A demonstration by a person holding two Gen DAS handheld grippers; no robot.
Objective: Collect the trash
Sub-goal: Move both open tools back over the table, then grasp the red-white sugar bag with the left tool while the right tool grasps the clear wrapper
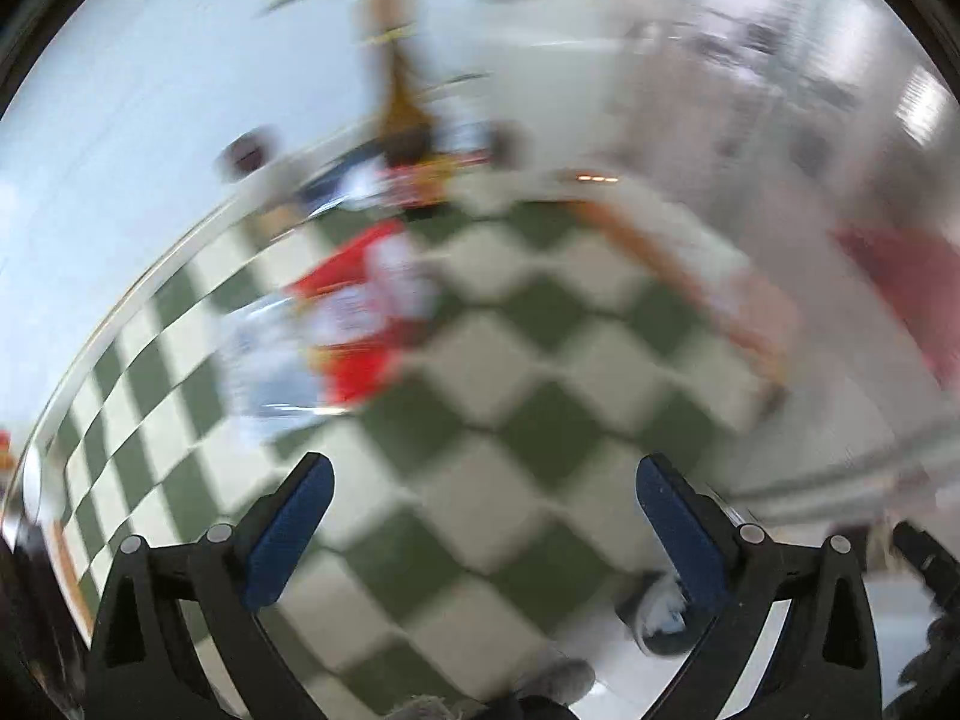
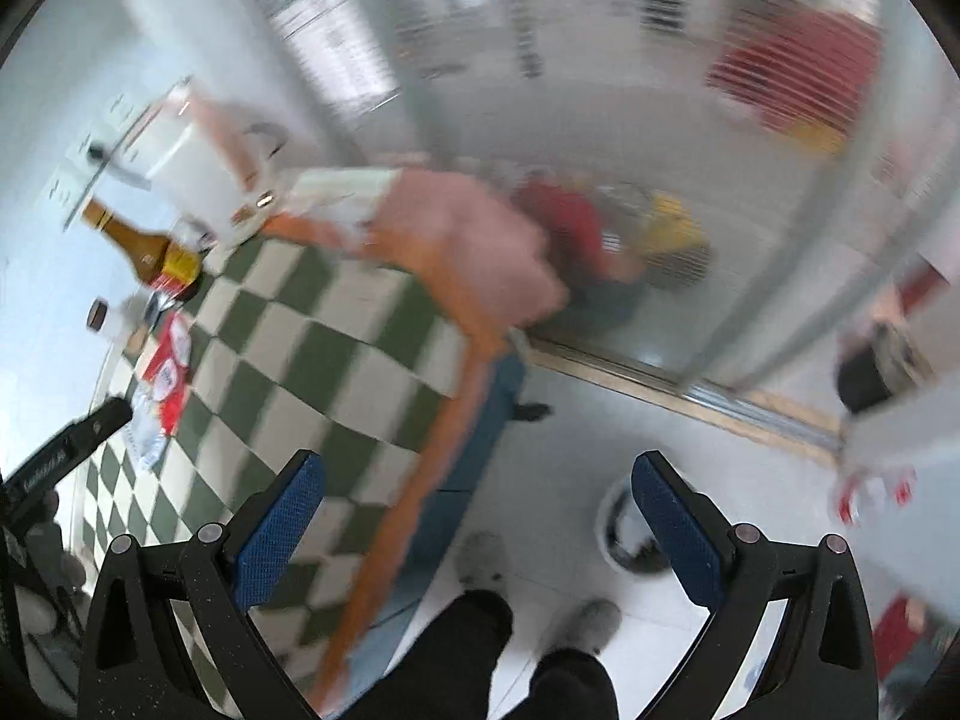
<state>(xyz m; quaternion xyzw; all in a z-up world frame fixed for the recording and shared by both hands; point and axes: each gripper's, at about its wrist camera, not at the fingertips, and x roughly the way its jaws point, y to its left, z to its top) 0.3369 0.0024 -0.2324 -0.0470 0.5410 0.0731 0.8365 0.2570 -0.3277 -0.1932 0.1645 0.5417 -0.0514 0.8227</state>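
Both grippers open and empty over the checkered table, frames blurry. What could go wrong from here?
1. The brown bottle stands at the table's far edge; a hurried reach for the nearby red wrappers could tip it.
2. Both views are smeared, so aiming at the red wrapper may miss.
3. The tablecloth hangs over the edge; the fingers could snag it and drag things off.

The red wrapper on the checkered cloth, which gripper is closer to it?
Left. The left gripper hangs just short of the red wrapper; the right gripper sits farther back at the table's edge.
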